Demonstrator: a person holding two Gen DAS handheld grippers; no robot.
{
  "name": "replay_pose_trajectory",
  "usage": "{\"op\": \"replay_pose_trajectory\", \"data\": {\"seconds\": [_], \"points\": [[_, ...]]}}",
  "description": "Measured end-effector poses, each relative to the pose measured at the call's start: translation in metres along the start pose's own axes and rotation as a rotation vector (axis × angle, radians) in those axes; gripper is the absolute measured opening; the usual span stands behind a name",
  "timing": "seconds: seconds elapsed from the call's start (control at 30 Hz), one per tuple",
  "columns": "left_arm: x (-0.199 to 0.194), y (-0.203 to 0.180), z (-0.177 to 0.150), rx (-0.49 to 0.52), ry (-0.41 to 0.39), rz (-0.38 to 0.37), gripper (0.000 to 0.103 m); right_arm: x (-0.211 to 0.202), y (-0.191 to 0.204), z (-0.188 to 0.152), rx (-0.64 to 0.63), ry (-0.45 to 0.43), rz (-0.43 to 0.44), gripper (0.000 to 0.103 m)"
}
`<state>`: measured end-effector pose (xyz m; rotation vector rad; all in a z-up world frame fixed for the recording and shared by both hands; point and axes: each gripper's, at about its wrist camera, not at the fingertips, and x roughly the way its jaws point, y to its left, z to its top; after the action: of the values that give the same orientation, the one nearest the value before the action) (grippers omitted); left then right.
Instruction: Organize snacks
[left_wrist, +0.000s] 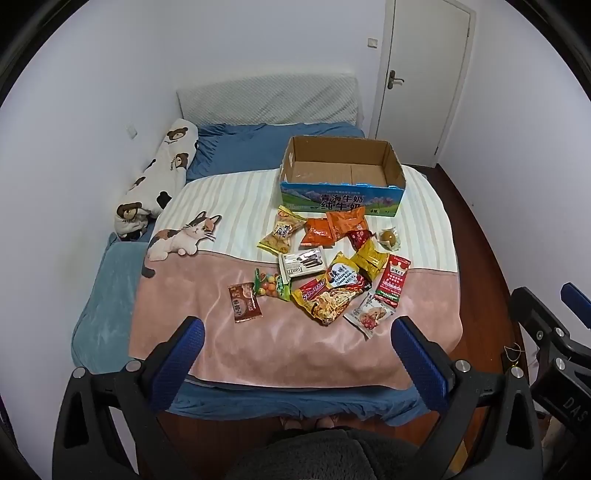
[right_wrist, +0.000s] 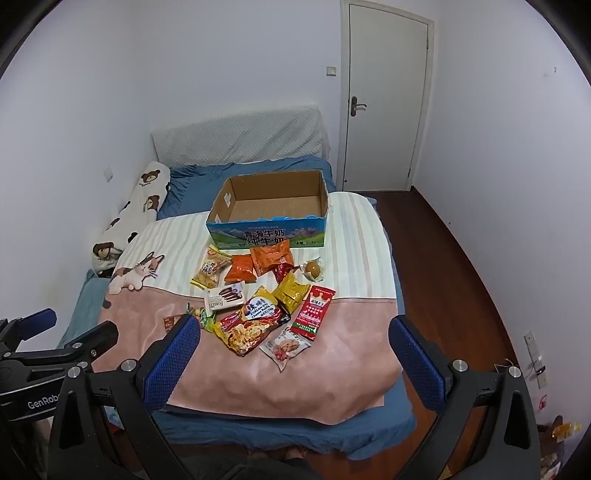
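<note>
The snacks (left_wrist: 325, 266) lie in a loose heap on the blanket (left_wrist: 258, 350), just in front of the open cardboard box (left_wrist: 341, 170), which I see is bare inside. I'm hovering both grippers over the near edge of the bed, well short of the pile. My left gripper (left_wrist: 297, 332) has its jaws spread wide with nothing between them, and my right gripper (right_wrist: 295, 332) is the same, wide and unloaded.

Here's what worries me. The packets overlap: the big noodle packet (left_wrist: 330, 301) lies across its neighbours, and the red sachet (left_wrist: 392, 281) touches the small cookie packet (left_wrist: 369, 314). If I close on 1 I may pinch 2, or drag a third along. The wrappers look glossy and thin, so I judge they could slide out of the pads mid-carry and fall short of the box.

The blanket is soft and rumpled. Coming down hard, I could catch cloth with the packet and tug the whole spread, box included. The wrapped egg (left_wrist: 390, 236) looks round and might roll off toward the bed's right edge if nudged.

The brown sachet (left_wrist: 245, 302) lies flat by itself at the left; getting a finger under it may be fiddly. And my 2 grippers sit close side by side, so reaching for the same packet risks a knock.
</note>
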<state>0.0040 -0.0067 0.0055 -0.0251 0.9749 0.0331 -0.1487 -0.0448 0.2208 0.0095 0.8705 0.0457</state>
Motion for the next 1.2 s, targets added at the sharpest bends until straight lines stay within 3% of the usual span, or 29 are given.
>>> {"op": "replay_pose_trajectory", "data": {"seconds": [1.2], "points": [[-0.009, 0.009, 0.01, -0.017, -0.023, -0.002, 0.103, -0.002, 0.002, 0.006, -0.013, -0.016, -0.008, 0.103]]}}
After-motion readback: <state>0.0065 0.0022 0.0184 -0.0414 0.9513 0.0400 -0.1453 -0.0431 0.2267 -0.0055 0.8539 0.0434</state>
